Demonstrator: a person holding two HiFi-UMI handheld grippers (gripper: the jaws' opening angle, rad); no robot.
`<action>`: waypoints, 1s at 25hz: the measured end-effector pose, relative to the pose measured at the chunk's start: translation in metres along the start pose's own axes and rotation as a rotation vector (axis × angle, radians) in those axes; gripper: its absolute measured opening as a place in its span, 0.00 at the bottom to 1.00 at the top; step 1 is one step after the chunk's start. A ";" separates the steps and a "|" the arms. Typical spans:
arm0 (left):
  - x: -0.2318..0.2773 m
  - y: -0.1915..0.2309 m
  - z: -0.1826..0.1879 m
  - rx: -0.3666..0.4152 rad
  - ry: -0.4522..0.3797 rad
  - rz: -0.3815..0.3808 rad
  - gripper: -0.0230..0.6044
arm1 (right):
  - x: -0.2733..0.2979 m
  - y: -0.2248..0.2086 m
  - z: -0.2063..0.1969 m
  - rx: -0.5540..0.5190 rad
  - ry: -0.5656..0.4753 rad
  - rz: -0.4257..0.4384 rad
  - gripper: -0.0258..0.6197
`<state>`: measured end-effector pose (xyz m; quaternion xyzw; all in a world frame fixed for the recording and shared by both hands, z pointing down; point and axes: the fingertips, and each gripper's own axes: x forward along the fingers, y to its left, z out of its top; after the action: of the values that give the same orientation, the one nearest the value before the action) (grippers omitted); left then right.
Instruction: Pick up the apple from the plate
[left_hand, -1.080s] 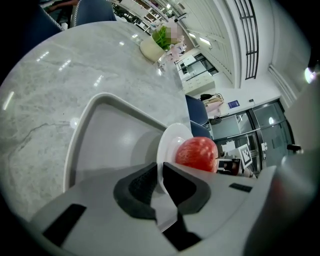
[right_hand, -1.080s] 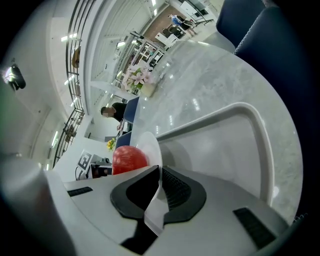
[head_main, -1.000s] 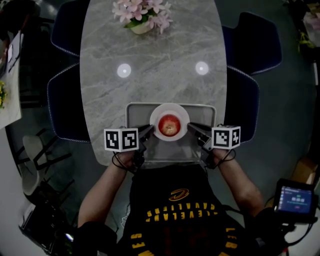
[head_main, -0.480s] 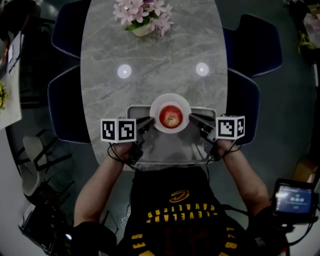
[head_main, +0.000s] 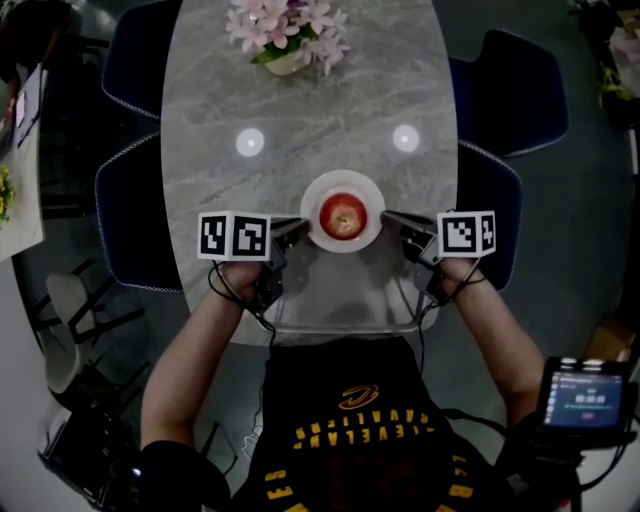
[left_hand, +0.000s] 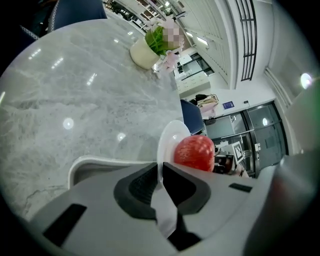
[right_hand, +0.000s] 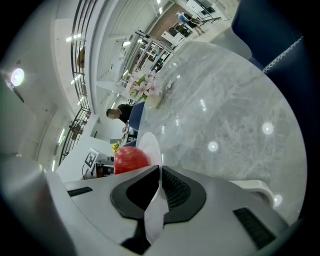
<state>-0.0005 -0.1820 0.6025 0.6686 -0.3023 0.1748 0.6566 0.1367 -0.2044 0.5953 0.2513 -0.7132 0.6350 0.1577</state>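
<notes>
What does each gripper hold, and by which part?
The left gripper and right gripper each clamp the plate by its rim; the apple lies on it.

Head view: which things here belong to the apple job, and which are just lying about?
In the job:
apple
plate under it
left claw and right claw, each shut on the plate's rim

Lying about:
tray
flowers
table
chair
</notes>
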 end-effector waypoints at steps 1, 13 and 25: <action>0.000 0.000 0.002 -0.003 0.004 -0.003 0.10 | 0.001 0.002 0.003 0.004 0.000 0.012 0.09; 0.000 -0.003 0.030 -0.002 0.020 -0.012 0.09 | 0.007 -0.001 0.033 -0.025 0.017 -0.018 0.09; 0.002 -0.002 0.047 0.009 0.032 0.002 0.09 | 0.011 -0.003 0.048 -0.014 0.026 -0.036 0.09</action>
<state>-0.0052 -0.2286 0.5986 0.6683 -0.2916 0.1874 0.6582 0.1337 -0.2533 0.5969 0.2548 -0.7107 0.6305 0.1803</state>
